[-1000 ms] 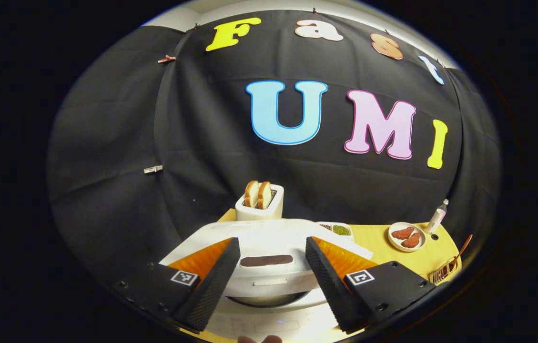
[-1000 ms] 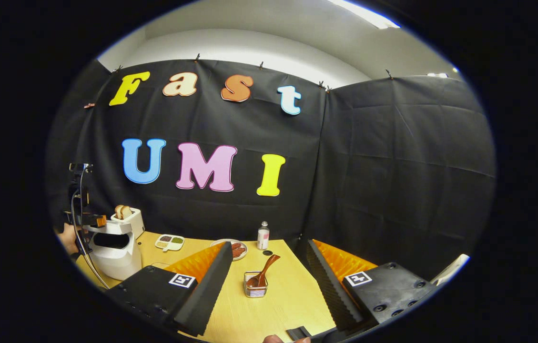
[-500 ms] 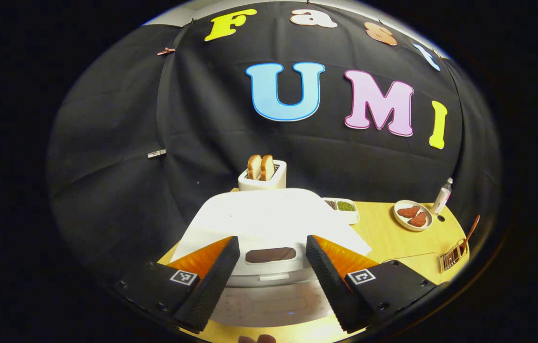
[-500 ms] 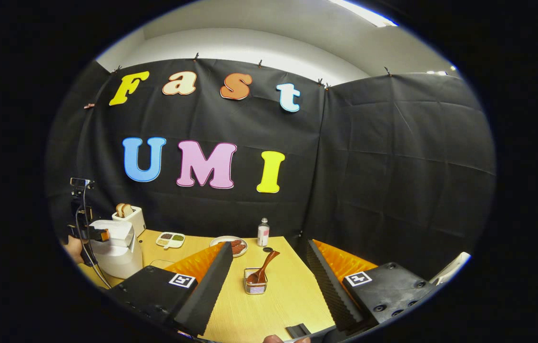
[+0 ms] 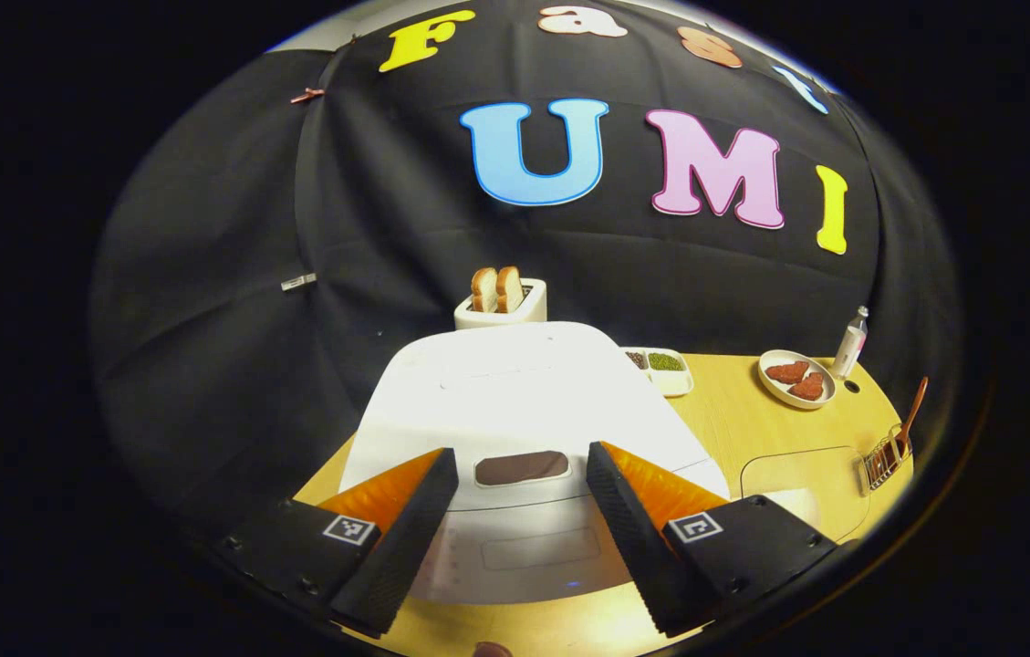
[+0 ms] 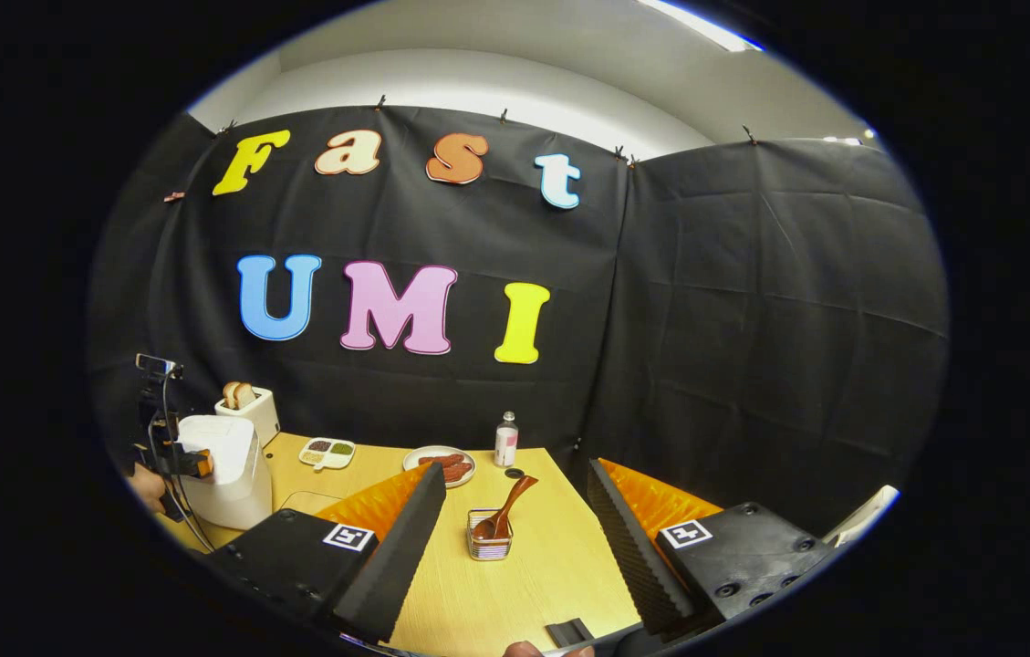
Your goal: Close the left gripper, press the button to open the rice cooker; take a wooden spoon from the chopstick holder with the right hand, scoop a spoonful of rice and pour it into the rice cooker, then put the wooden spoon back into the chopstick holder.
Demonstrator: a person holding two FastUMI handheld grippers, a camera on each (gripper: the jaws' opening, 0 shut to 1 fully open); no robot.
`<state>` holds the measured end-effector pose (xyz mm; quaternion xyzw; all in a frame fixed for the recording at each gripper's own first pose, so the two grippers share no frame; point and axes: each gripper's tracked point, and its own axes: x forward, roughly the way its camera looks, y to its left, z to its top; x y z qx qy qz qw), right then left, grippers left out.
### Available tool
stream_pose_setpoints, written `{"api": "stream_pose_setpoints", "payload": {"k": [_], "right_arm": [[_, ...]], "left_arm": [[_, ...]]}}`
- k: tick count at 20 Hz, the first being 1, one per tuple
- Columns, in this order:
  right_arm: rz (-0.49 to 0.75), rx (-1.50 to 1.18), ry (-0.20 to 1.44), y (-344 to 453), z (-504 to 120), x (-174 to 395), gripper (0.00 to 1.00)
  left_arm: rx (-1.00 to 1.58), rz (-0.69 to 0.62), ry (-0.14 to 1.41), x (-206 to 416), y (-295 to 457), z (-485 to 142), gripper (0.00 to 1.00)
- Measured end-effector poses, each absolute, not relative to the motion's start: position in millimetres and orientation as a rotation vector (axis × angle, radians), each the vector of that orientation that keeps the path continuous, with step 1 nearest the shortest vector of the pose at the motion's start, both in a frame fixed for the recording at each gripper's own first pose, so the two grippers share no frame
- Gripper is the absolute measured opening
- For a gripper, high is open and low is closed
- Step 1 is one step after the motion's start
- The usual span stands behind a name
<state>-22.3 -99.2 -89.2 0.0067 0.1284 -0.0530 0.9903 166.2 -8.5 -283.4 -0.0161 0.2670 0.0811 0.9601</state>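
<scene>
The white rice cooker [image 5: 515, 383] stands right under my left gripper [image 5: 522, 453] with its lid down. That gripper is open, and the cooker's dark oblong button [image 5: 522, 467] shows between its spread fingers. In the right gripper view the cooker [image 6: 218, 470] is at the far left, with the left gripper [image 6: 191, 461] at its front. My right gripper [image 6: 515, 468] is open and holds nothing, above the table. Ahead of it the wooden spoon [image 6: 504, 516] leans in the wire chopstick holder [image 6: 489, 540]. The same spoon [image 5: 911, 415] and holder [image 5: 881, 456] sit at the table's right edge.
A toaster [image 5: 501, 306] with two bread slices stands behind the cooker. A divided dish of grains [image 5: 660, 367], a plate of meat [image 5: 797, 379] and a small bottle [image 5: 850, 342] line the back of the yellow table [image 5: 733, 420]. A clear shallow tray [image 5: 802, 484] lies right of the cooker.
The cooker's lid, raised a second ago with a dark gap beneath, has come down shut. My left gripper has drawn back and now looks down on the lid. The right gripper has barely shifted.
</scene>
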Motion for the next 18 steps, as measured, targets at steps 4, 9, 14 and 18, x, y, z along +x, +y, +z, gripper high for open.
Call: {"api": "stream_pose_setpoints", "payload": {"k": [4, 9, 14, 18], "right_arm": [[-0.093, 0.033, 0.247, -90.3, -85.7, -20.2, 0.98], [-0.071, 0.038, 0.23, -81.2, -81.5, -18.5, 0.98], [-0.04, 0.05, 0.207, -67.4, -73.6, -7.5, 0.98], [-0.013, 0.06, 0.187, -51.7, -65.7, 2.6, 0.98]], "left_arm": [[-0.056, 0.17, 0.527, 169.3, -8.3, -278.7, 1.0], [-0.077, 0.128, 0.444, 168.2, -0.1, -254.8, 0.97], [-0.081, 0.072, 0.296, 153.8, -0.7, -191.6, 0.97], [-0.083, -0.003, 0.197, 133.5, -7.7, -137.0, 0.96]]}}
